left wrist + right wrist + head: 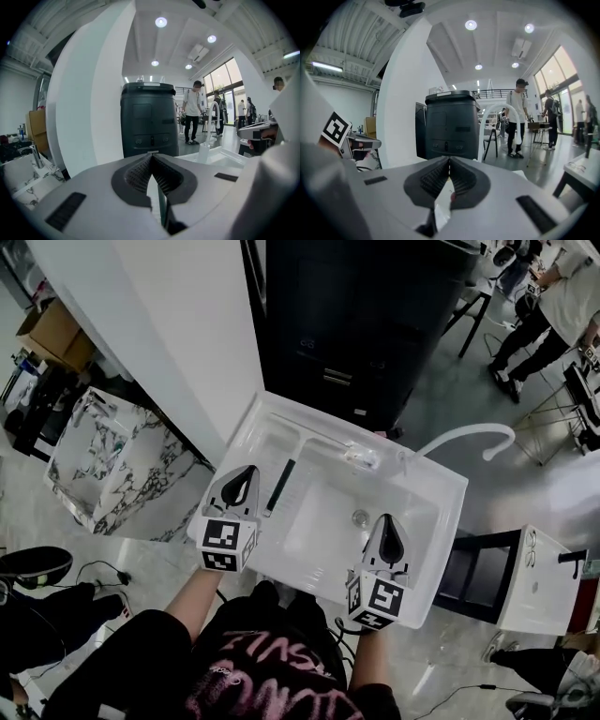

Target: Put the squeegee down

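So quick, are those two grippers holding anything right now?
Left gripper: closed, holding nothing.
Right gripper: closed, holding nothing.

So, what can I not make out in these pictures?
- the squeegee: seen in the head view only, small and dark, so its blade and handle ends cannot be told apart. Both gripper views look over it, and their own bodies block the sink.
- the sink's near rim: in the head view, covered by the left gripper, the right gripper and the person's arms.
- small shiny thing at the sink's back edge: too small to name.
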